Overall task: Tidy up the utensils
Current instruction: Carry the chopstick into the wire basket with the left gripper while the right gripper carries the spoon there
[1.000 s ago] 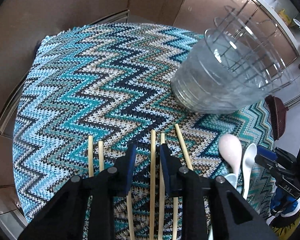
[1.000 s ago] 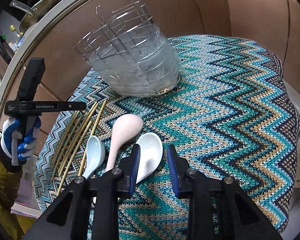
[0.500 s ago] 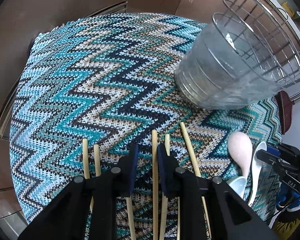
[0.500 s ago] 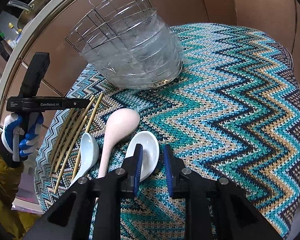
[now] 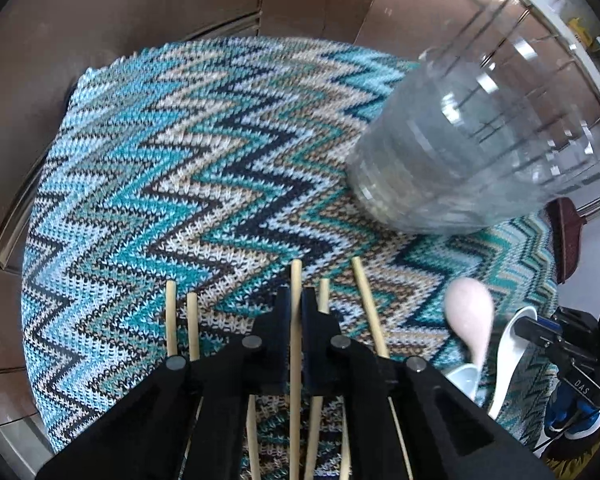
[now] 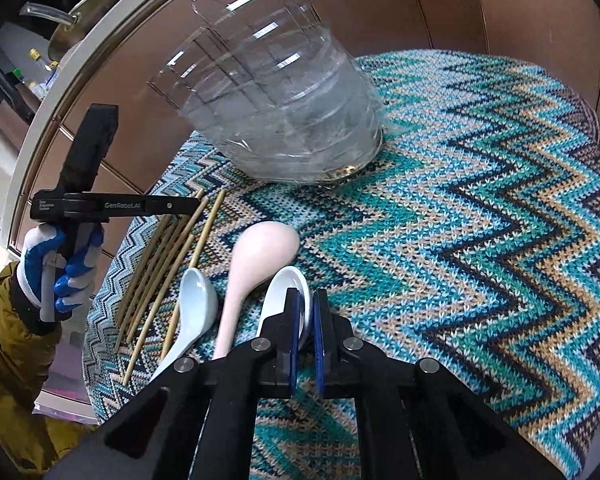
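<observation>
Several bamboo chopsticks (image 5: 364,304) lie side by side on the zigzag knit cloth (image 5: 204,168). My left gripper (image 5: 296,300) is shut on one chopstick (image 5: 296,280), which runs between its fingers. My right gripper (image 6: 305,304) is shut on the rim of a white spoon (image 6: 280,292). A pink spoon (image 6: 260,252) and a pale blue spoon (image 6: 194,300) lie left of it. A clear utensil holder with a wire rack (image 6: 284,120) stands at the back of the cloth; it also shows in the left wrist view (image 5: 476,152).
The cloth covers a small round table ringed by brown cabinet panels (image 5: 140,8). In the right wrist view the left gripper (image 6: 112,206) and a blue-gloved hand (image 6: 60,272) are at the left. A counter with a pot lid (image 6: 88,12) lies beyond.
Both grippers have closed from open: the left onto a chopstick, the right onto the white spoon's rim. Both moved forward and lower towards the cloth.
</observation>
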